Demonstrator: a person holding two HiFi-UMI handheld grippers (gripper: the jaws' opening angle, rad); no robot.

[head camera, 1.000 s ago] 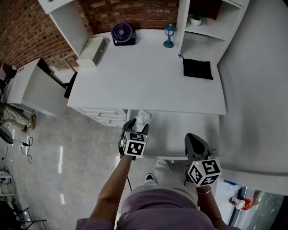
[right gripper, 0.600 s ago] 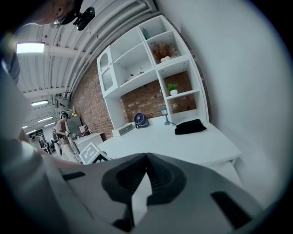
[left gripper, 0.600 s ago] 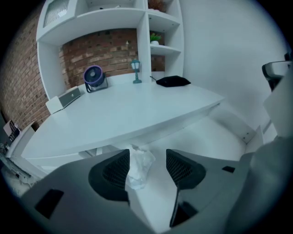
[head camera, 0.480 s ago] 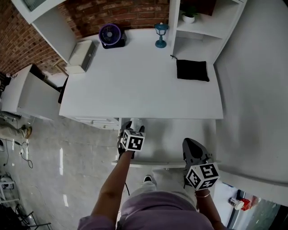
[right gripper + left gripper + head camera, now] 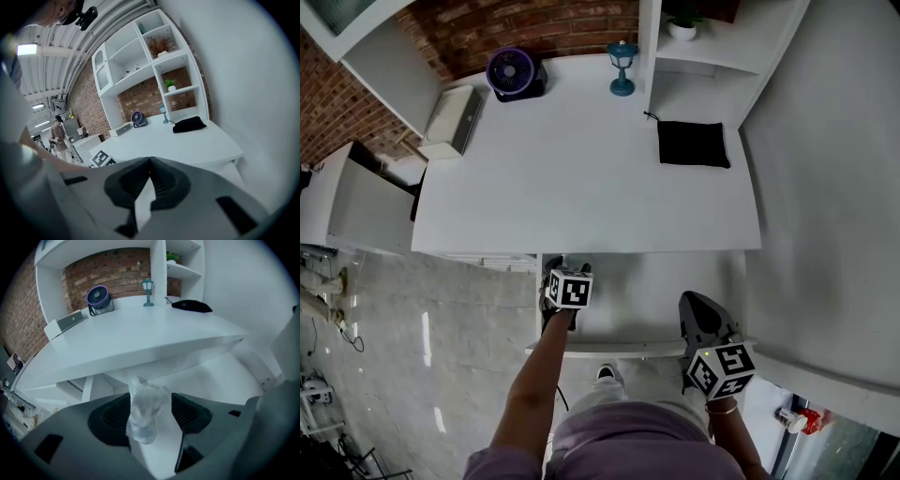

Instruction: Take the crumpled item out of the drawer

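The crumpled item (image 5: 144,412), a wad of clear, whitish film, stands between the pads of my left gripper (image 5: 151,400). The jaws are opening: the wad leans by the left pad, and a gap shows on the right pad's side. In the head view the left gripper (image 5: 565,270) reaches into the open white drawer (image 5: 656,300) at its left end, close under the desk edge, and its marker cube hides the wad. My right gripper (image 5: 694,302) hovers at the drawer's front right corner. Its jaws (image 5: 150,161) meet at the tips with nothing between them.
The white desk (image 5: 581,187) above the drawer carries a purple fan (image 5: 510,70), a blue lantern (image 5: 622,67), a black cloth (image 5: 692,143) and a white box (image 5: 450,117). A shelf unit (image 5: 712,47) rises at the back right. A person (image 5: 58,136) stands far off.
My left gripper has moved forward into the drawer toward the desk edge. The white wad that showed ahead of it is now hidden under its cube. The right gripper has hardly moved.
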